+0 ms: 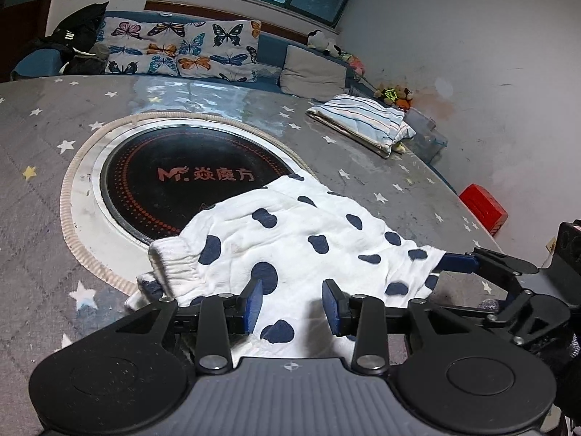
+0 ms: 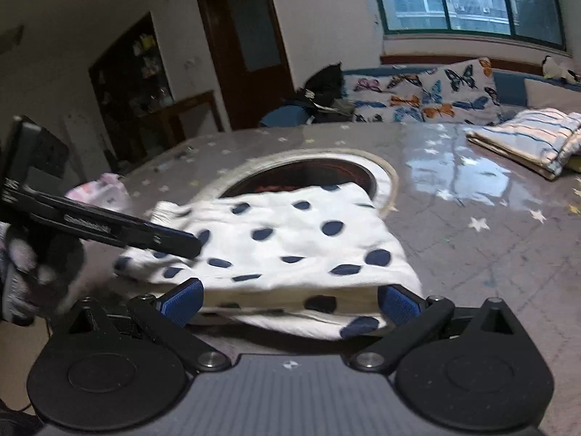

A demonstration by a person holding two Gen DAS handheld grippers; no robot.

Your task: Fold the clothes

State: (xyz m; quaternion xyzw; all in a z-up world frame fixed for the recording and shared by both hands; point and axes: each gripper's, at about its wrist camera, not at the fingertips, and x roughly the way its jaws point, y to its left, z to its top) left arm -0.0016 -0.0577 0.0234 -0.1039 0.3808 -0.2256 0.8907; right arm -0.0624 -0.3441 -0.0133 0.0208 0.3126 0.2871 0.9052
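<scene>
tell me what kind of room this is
Likely a home living or dining room: a round table with a built-in hotpot cooktop, a butterfly-print cushion on a window bench, stuffed toys.

1. A white garment with dark blue spots [image 1: 290, 250] lies on the table [image 1: 43, 138]; its far edge overlaps the near rim of the round black cooktop [image 1: 181, 181] set into the table.
2. The left tongs [image 1: 292, 303] hover over the garment's near edge, nearer than the cooktop; the blue pads [image 1: 254, 299] stand apart, white cloth showing between them.
3. The right tongs [image 1: 458, 261] touch the garment's right corner, right of the cooktop; whether they pinch the cloth cannot be told.
4. A folded striped cloth [image 1: 363, 120] rests beyond the cooktop, to its right.
</scene>
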